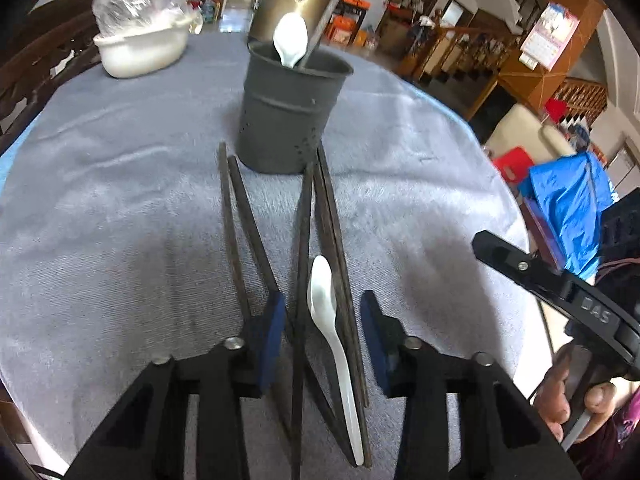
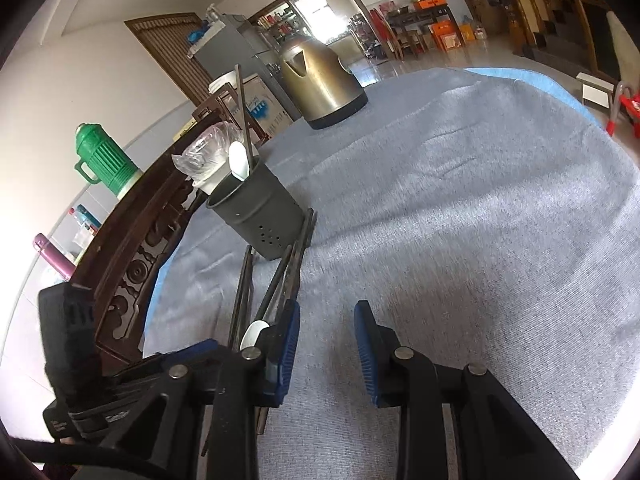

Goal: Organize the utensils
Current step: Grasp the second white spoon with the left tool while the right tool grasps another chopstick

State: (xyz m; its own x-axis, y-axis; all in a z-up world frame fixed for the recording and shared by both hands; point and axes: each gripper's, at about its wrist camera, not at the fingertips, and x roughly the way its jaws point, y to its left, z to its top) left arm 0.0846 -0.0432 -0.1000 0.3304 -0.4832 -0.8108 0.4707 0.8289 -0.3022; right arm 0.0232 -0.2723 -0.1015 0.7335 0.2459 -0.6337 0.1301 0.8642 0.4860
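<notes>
Left gripper jaws are standing spread over the chopsticks, hiding their near ends; right gripper jaws are gaping, empty.

A grey-blue cloth with a fine ribbed weave covers the worktop, a lighter blue edge showing beneath it. The utensil holder is dark grey, dotted with small holes low on its wall. A white spoon stands in it, and another white spoon lies among dark brown chopsticks. The kettle is brassy gold with a black base. The far left bowl is white. Both claws are black with blue pads. A flask at left is green.
</notes>
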